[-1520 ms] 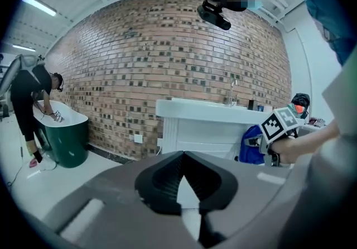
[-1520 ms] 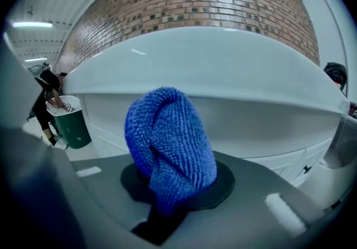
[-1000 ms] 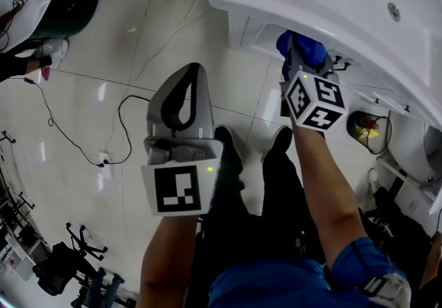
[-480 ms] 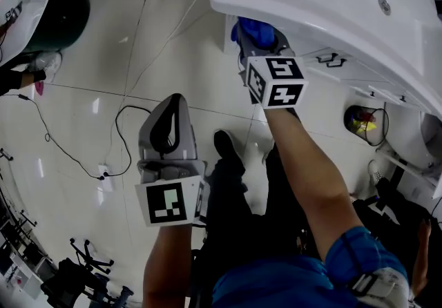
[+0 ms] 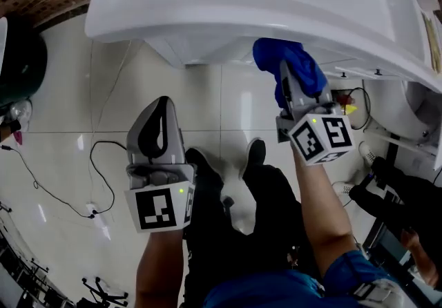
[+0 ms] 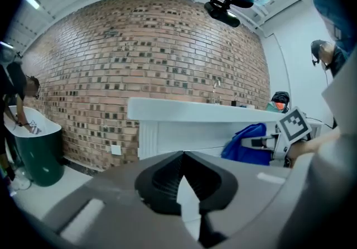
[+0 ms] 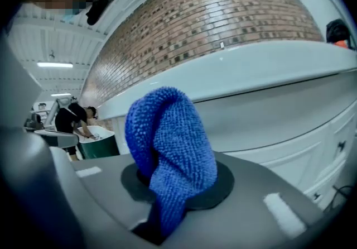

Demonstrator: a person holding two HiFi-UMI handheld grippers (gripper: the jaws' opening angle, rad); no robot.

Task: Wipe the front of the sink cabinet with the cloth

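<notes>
Sink cabinet (image 7: 273, 125) meets cloth (image 5: 293, 65), seemingly; right gripper (image 5: 295, 91) outstretched.

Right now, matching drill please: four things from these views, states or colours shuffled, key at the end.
Things:
1. left gripper
2. right gripper
3. cloth
4. sink cabinet

States:
A. blue, bunched up
B. white, under the basin
C. jaws together, nothing in them, held low over the floor
D. jaws clamped on a thing, up by the cabinet front

Pairs: 1-C, 2-D, 3-A, 4-B
</notes>
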